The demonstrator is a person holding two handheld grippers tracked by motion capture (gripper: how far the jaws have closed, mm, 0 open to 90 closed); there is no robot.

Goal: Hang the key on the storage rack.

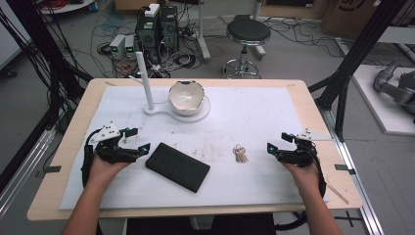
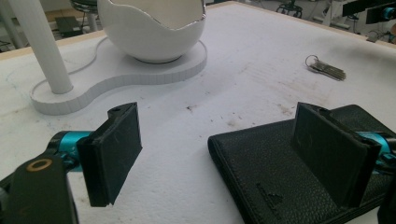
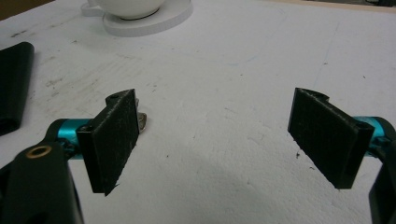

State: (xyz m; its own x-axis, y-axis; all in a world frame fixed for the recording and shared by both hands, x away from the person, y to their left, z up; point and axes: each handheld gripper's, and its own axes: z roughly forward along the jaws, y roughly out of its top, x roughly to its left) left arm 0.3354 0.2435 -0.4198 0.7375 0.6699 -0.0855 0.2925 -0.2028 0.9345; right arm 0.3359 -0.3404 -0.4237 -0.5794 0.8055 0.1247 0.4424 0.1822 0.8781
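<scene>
Where white foam spreads, grained leather wallet [image 2: 280, 172].

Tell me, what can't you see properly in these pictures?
- Keys: too small in the high view to count; in the right gripper view the left jaw hides most of them.
- Wallet: the left gripper view's bottom edge cuts it off, and a jaw covers part; the right gripper view's left edge cuts it.
- Bowl: the top edge cuts it in the left gripper view, so its inside is hidden.
- Pole: its top is cut off there too.

Black wallet [image 1: 177, 167] flat beside keys [image 1: 240, 154]
</scene>
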